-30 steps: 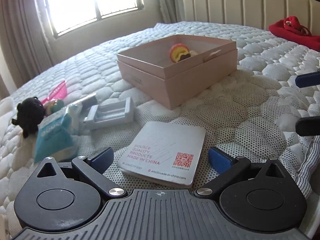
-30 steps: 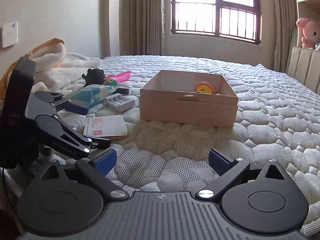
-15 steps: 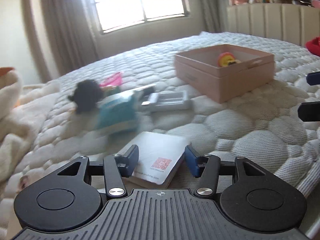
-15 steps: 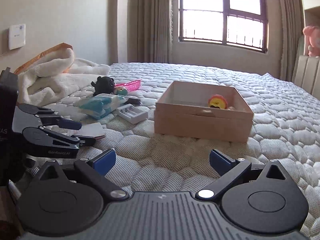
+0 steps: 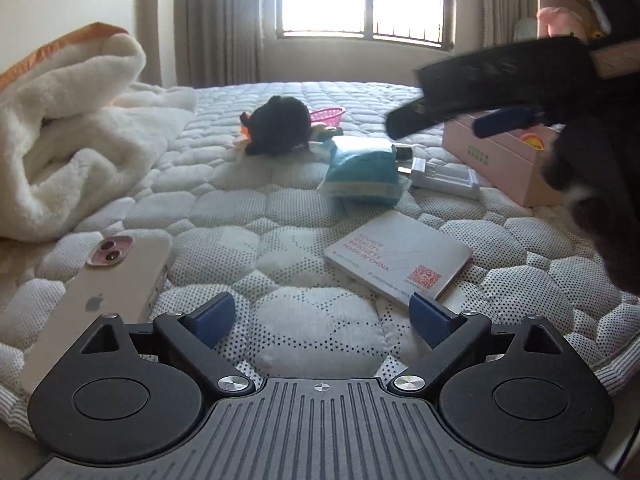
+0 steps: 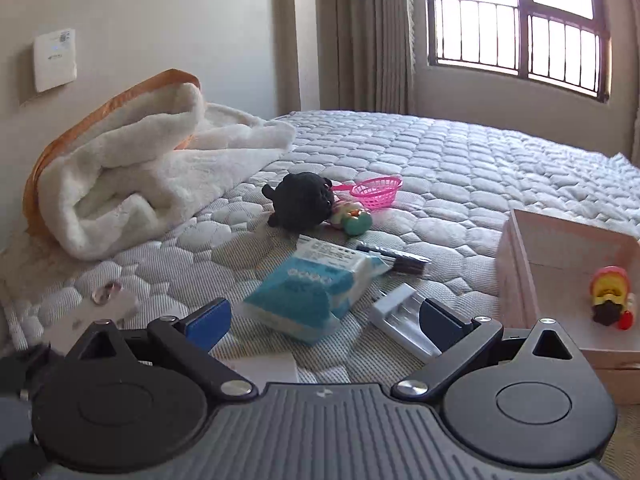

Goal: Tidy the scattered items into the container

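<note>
On the quilted mattress (image 5: 248, 216), a white fleece blanket (image 5: 68, 140) lay heaped at the far left, with a pink phone (image 5: 100, 292) face down below it. The left gripper (image 5: 322, 316) hovered over bare mattress, its jaws opening with nothing between them. Farther back sat a black plush toy (image 5: 280, 126), a pink toy basket (image 6: 376, 192), a blue tissue pack (image 6: 308, 292) and a white battery holder (image 6: 404, 320). A white card (image 5: 400, 260) lay flat just beside the left gripper's right finger. The right gripper (image 6: 322, 320) hung spread wide and empty above the tissue pack. The pink box (image 6: 568, 264) stood at the right, holding a small yellow-and-red toy (image 6: 610, 296).
</note>
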